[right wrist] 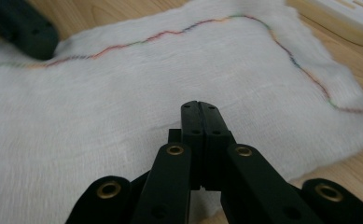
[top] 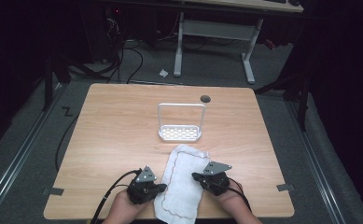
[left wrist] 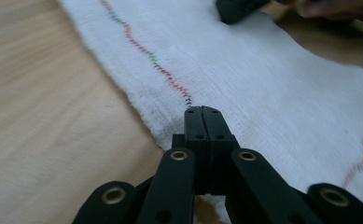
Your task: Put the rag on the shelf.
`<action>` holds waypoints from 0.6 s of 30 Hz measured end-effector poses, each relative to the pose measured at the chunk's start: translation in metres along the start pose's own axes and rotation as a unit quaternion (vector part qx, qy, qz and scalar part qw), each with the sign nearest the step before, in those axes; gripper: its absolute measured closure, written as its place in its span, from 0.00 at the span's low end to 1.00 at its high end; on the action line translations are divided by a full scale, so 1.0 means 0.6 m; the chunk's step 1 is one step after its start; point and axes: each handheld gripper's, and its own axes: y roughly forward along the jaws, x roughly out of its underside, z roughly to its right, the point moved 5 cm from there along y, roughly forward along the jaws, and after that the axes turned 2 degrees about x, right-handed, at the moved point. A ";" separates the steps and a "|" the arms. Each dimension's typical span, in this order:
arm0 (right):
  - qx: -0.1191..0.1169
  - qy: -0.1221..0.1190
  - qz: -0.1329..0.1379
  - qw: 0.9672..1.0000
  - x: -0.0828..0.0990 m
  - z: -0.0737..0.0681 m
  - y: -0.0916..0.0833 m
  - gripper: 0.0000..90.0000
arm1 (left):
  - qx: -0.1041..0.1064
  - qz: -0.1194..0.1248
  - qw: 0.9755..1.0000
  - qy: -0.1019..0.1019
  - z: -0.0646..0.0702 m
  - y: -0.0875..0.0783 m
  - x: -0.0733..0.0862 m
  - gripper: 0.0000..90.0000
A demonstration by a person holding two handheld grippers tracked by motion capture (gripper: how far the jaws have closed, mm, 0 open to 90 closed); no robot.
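Left claw [left wrist: 201, 110] pressed together, maybe pinching cloth [left wrist: 244, 79] edge | right claw [right wrist: 200, 105] likewise; grip hidden

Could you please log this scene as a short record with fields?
surface: wooden table
cloth: white cloth with coloured stitched edging, lying flat at the near edge
rack: white rack beyond the cloth, apart from it
left hand-held gripper: jaws together at the cloth's left edge
right hand-held gripper: jaws together over the cloth's right edge
grip on cloth: cannot tell
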 end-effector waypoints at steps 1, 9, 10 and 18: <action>-0.003 0.002 0.001 1.000 -0.002 0.002 0.002 1.00 | 0.004 -0.002 1.000 0.002 0.007 0.000 0.002 1.00; -0.016 -0.008 0.000 1.000 0.004 -0.021 -0.005 1.00 | 0.074 -0.009 0.997 -0.024 0.046 -0.002 0.023 1.00; -0.019 -0.010 0.000 1.000 0.007 -0.026 -0.008 1.00 | 0.075 -0.010 0.997 -0.021 0.048 -0.003 0.024 1.00; 0.008 0.015 0.053 0.998 0.001 -0.004 -0.047 0.94 | -0.043 0.080 0.995 -0.040 -0.030 -0.027 -0.024 0.78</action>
